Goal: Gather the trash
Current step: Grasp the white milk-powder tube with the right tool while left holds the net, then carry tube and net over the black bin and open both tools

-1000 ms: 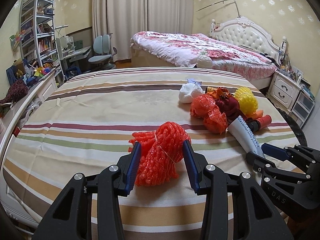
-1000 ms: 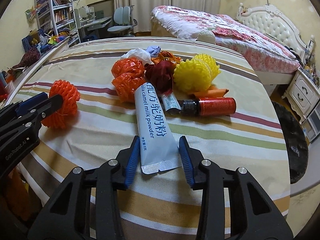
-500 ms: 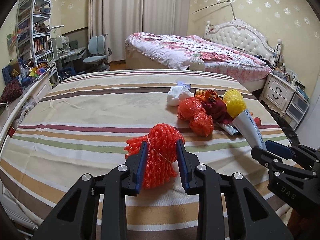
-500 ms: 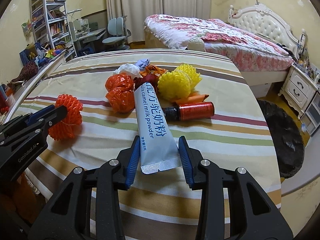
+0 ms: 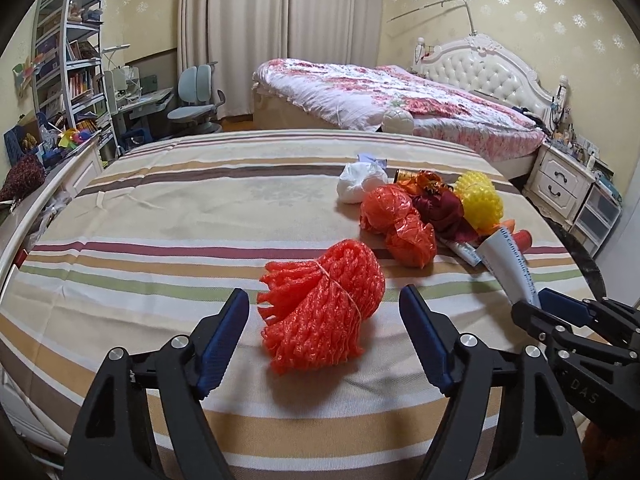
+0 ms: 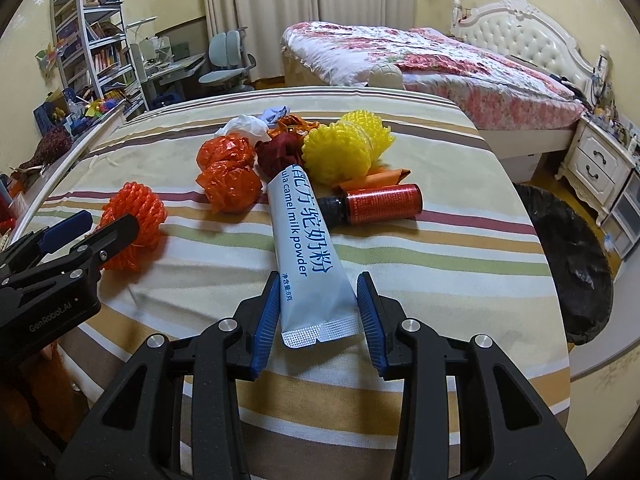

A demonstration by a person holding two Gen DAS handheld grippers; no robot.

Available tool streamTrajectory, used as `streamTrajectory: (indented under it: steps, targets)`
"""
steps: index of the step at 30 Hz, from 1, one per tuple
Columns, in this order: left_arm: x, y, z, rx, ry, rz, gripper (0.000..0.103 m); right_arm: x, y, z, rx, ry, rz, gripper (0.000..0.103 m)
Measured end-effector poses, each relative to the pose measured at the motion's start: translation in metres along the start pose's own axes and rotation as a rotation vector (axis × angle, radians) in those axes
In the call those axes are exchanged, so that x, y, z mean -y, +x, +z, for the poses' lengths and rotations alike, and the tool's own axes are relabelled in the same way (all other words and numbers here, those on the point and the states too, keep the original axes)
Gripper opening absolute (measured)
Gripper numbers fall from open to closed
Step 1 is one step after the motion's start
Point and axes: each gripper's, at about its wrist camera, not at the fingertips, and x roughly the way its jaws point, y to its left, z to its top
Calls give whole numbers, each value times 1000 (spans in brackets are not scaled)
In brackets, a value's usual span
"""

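A red foam net bundle [image 5: 322,312] lies on the striped tabletop between the fingers of my left gripper [image 5: 324,332], which is open and clear of it on both sides. It also shows in the right wrist view [image 6: 134,226]. My right gripper [image 6: 318,312] is open around the near end of a pale blue milk powder sachet [image 6: 306,248], which rests tilted on the trash pile. The sachet also shows in the left wrist view [image 5: 508,260].
The pile behind holds two orange crumpled bags [image 6: 228,172], a dark red wad [image 6: 280,154], yellow foam nets [image 6: 344,148], a red bottle [image 6: 380,204] and white paper [image 5: 362,182]. A dark bin bag [image 6: 568,256] stands right of the table.
My left gripper has opened wide and let go of the red foam net, which now lies on the table. The right gripper stays around the sachet, slightly wider.
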Motion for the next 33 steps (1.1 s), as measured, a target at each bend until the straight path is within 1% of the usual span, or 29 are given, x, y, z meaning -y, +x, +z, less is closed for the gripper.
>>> streamTrajectory:
  steps: [2, 3, 5, 6, 12, 16, 23, 27, 30, 33]
  targets:
    - [-1, 7, 1, -25, -3, -14, 75, 1, 1, -1, -2, 3, 0, 37]
    - [0, 10, 2, -36, 1, -17, 73, 2, 1, -1, -4, 4, 0, 37]
    - [2, 12, 2, -46, 16, -19, 64, 3, 1, -2, -5, 7, 0, 37]
    - [4, 14, 2, -53, 24, -23, 61, 4, 1, -1, -5, 9, 0, 37]
    - [9, 8, -1, -38, 58, -17, 54, 4, 0, -2, -1, 14, 2, 37]
    - [11, 0, 2, -21, 47, -28, 53, 7, -5, -1, 13, 18, -2, 37]
    - [27, -21, 16, 51, 51, -47, 53, 12, -19, 5, 56, 35, -20, 37]
    - [44, -27, 23, 91, 76, -59, 53, 22, -29, 9, 90, 50, -49, 37]
    - [58, -26, 28, 101, 89, -79, 53, 35, -35, 15, 113, 71, -75, 37]
    - [73, -24, 34, 109, 105, -102, 53, 53, -42, 19, 139, 97, -119, 37]
